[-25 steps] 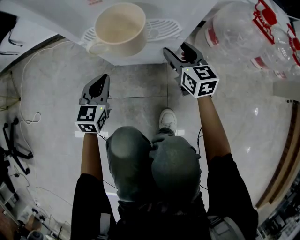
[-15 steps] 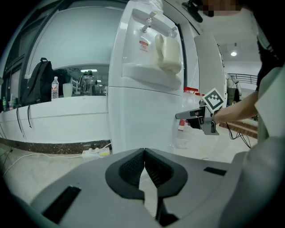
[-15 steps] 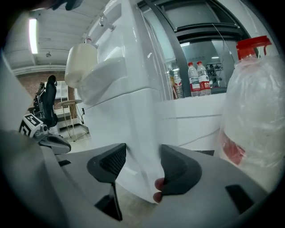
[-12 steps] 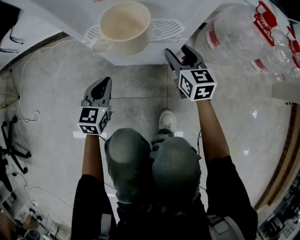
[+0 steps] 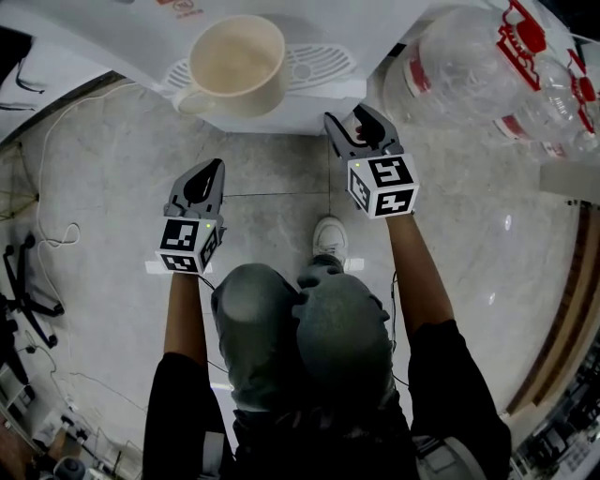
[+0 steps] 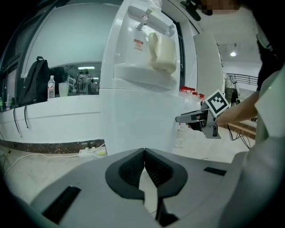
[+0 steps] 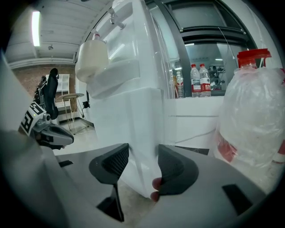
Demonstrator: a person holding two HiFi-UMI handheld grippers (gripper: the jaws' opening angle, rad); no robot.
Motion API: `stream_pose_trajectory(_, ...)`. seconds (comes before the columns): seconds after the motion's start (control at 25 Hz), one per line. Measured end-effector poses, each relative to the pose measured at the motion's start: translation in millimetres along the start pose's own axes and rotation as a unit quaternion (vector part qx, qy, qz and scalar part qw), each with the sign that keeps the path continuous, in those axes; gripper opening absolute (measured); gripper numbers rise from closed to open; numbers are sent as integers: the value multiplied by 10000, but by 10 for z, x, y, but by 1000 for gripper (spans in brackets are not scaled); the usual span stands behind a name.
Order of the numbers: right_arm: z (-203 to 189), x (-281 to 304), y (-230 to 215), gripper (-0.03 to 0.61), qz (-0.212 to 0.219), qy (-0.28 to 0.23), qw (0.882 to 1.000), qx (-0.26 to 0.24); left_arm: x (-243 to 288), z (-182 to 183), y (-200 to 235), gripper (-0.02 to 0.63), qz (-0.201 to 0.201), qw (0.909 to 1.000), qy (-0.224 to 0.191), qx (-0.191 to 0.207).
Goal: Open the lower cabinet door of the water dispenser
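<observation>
Jaws on left gripper [image 6: 144, 151] are pressed together and empty, held clear of the water dispenser [image 6: 133, 89] front. Cream mug [image 5: 237, 64] sits on the drip tray [image 5: 323, 58]. Right gripper [image 7: 143, 156] straddles the right edge of the lower cabinet door [image 7: 133, 129]; its jaws are spread and have just been closing, with no firm clamp visible. Water jug [image 5: 469, 66] stands just right.

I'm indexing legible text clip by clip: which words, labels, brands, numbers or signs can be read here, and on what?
Nothing reads as quotable text.
Sticker on the water dispenser front: red and white, too small.
Red label on the large water jug: white print, blurred.
Red print on the dispenser top: cut off, blurred.
Cubes on the left gripper and right gripper: square markers, no words.
</observation>
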State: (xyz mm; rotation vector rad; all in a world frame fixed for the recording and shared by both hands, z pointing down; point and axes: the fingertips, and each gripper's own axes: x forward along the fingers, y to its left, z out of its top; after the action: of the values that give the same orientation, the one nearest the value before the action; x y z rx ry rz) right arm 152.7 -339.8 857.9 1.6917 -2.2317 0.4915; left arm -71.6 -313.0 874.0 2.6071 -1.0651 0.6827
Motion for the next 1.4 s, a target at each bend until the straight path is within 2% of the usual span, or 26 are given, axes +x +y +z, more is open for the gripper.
stream_pose_trajectory(0.44,-156,-308,293,202,-346,739,9956,458,-663,143,-144,11,3,9978,482,-457)
stream_pose_trajectory(0.6,-220,-440,428,163,-437,898,9937,501,-975,154,-336,11,-167,9961,781,-373)
stream_pose_trajectory(0.72,-243,-469,466,159,-617,995,9925,358,-1192,153,-526,11,-310,9944,967,-302)
stream_pose_trajectory(0.88,-288,-531,516,156,-759,1038,9902,540,-1305,147,-675,11,-390,9936,1038,-225)
stream_pose_trajectory(1.08,-337,-621,664,146,-520,1285,9887,566,-1311,170,-786,11,-313,9914,1000,-785)
stream_pose_trajectory(1.4,-363,-759,898,133,-451,1553,9855,506,-1571,316,-757,11,-280,9912,1023,-787)
